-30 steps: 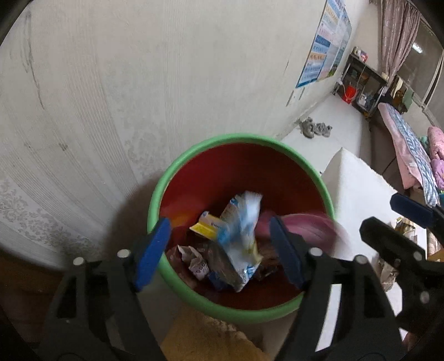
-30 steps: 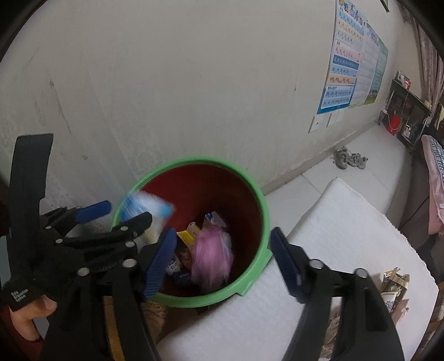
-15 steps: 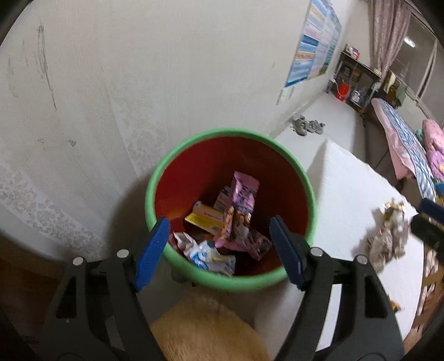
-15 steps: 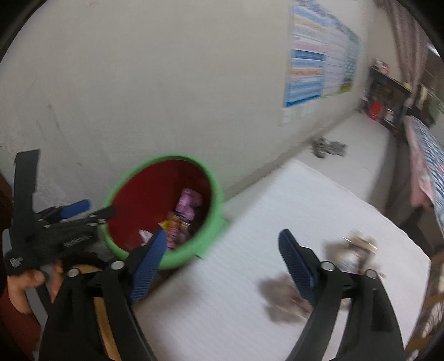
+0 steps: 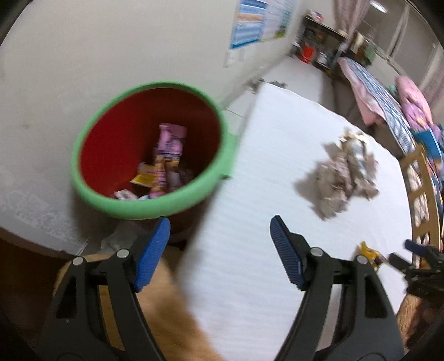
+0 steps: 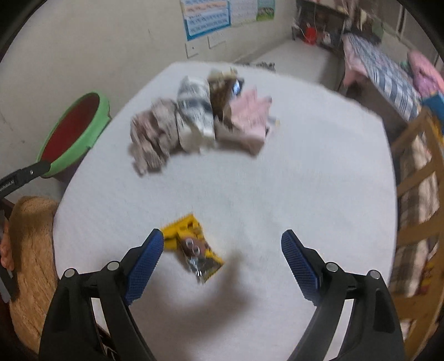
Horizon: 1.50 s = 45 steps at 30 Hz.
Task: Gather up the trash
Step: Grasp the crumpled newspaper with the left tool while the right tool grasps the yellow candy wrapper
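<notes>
Trash, loose: one yellow snack wrapper (image 6: 194, 247) lying flat on the white surface (image 6: 277, 194), just ahead of the right gripper (image 6: 222, 261) and nearer its left pad; not touched by either pad. The same wrapper shows small at the surface's near right edge in the left wrist view (image 5: 369, 254)

Trash, heaped: pile of crumpled wrappers (image 6: 199, 122) toward the far side of the surface, well apart from the yellow wrapper; grey-brown, white-and-black, dark brown and pink pieces lie pressed together. Blurred; no print legible. Also seen in the left wrist view (image 5: 347, 177)

Trash, binned: pink, yellow and white wrappers (image 5: 166, 161) at the bottom of the bin

Bin (image 5: 91, 191): round, red inside, green rim; stands off the left edge of the surface, beside the wall (image 5: 83, 55). Seen again at the left of the right wrist view (image 6: 80, 138)

Right gripper: jaws released and wide, having just been opening; nothing between the pads

Left gripper (image 5: 219, 250): jaws released, nothing between them; hangs over the surface's left edge, with the bin ahead on its left

Surroundings: blue poster (image 6: 208, 16) on the wall; bed with striped and pink bedding (image 6: 388, 72) at right; wooden frame (image 6: 421, 166) along the right edge of the surface; tan fuzzy item (image 6: 33, 250) beside the near left edge
</notes>
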Motion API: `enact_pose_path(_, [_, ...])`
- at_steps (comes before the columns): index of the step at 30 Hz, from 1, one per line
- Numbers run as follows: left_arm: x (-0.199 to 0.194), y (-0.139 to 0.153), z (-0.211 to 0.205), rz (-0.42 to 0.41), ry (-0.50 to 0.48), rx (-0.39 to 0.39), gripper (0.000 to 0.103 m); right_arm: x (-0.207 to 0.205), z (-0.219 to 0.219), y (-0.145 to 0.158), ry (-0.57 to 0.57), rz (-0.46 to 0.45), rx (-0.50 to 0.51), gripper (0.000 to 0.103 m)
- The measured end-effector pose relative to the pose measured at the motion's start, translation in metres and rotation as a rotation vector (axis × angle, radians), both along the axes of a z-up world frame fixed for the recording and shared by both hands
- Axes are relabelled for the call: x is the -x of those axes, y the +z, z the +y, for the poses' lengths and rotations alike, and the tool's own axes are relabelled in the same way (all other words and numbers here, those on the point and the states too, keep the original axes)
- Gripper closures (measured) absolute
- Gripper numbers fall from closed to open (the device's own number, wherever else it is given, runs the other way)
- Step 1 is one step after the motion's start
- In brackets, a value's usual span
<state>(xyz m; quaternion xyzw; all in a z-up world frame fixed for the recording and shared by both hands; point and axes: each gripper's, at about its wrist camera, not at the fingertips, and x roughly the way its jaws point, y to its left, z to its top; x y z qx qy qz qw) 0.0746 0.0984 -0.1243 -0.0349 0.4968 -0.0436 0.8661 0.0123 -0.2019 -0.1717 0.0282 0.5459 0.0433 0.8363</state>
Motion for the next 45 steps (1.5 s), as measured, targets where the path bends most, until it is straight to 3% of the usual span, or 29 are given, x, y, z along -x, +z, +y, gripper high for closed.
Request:
enact_pose_path(4, [-0.007,0.001,-0.039,-0.004,-0.071,0.017,0.028,0.000,-0.002,-0.022,-0.044,0.028,-0.118,0.025])
enact_pose_path(6, [-0.013,0.004,-0.059,-0.016,-0.098,0.038,0.026,-0.001,-0.006,-0.029,-0.081,0.026,-0.176,0.039])
enact_pose_path(8, [-0.020,0.004,-0.077,-0.030,-0.123,0.054,0.022,0.000,-0.008,-0.032,-0.115,0.028,-0.218,0.061])
enact_pose_path(11, [-0.031,-0.001,-0.104,-0.030,-0.175,0.045,0.019,0.007,-0.012,-0.031,-0.141,0.014,-0.252,0.072])
enact_pose_path(14, [-0.047,-0.015,-0.135,0.005,-0.252,0.030,0.016,0.016,-0.015,-0.024,-0.146,-0.013,-0.236,0.072])
enact_pose_path(20, [-0.070,-0.043,-0.172,0.046,-0.310,-0.070,0.017,0.035,-0.020,-0.025,-0.135,-0.030,-0.180,0.070])
enact_pose_path(21, [-0.073,-0.048,-0.176,0.060,-0.321,-0.075,0.031,0.036,-0.023,-0.025,-0.139,-0.026,-0.190,0.070])
enact_pose_path(23, [-0.073,-0.049,-0.176,0.065,-0.315,-0.048,0.044,0.038,-0.027,-0.027,-0.150,-0.022,-0.208,0.063])
enact_pose_path(24, [-0.074,-0.049,-0.175,0.074,-0.314,-0.037,0.058,0.039,-0.029,-0.026,-0.152,-0.025,-0.218,0.059])
enact_pose_path(26, [-0.071,-0.049,-0.171,0.086,-0.322,-0.040,0.062,0.039,-0.028,-0.024,-0.153,-0.034,-0.231,0.044])
enact_pose_path(28, [-0.060,-0.044,-0.166,0.062,-0.338,-0.064,0.064,0.038,-0.028,-0.022,-0.150,-0.038,-0.244,0.039])
enact_pose_path(32, [-0.036,-0.032,-0.151,0.046,-0.354,-0.094,0.064,0.039,-0.029,-0.022,-0.145,-0.043,-0.253,0.034])
enact_pose_path(36, [-0.013,-0.028,-0.137,0.087,-0.346,-0.092,0.063,0.036,-0.036,-0.019,-0.162,-0.059,-0.270,0.034])
enact_pose_path(42, [0.004,-0.036,-0.127,0.111,-0.310,-0.069,0.052,0.025,-0.041,-0.024,-0.166,-0.038,-0.258,0.034])
enact_pose_path(43, [0.005,-0.038,-0.128,0.113,-0.302,-0.071,0.044,0.023,-0.040,-0.028,-0.165,-0.021,-0.242,0.038])
enact_pose_path(45, [0.003,-0.040,-0.129,0.126,-0.290,-0.061,0.042,0.023,-0.039,-0.033,-0.164,-0.005,-0.248,0.046])
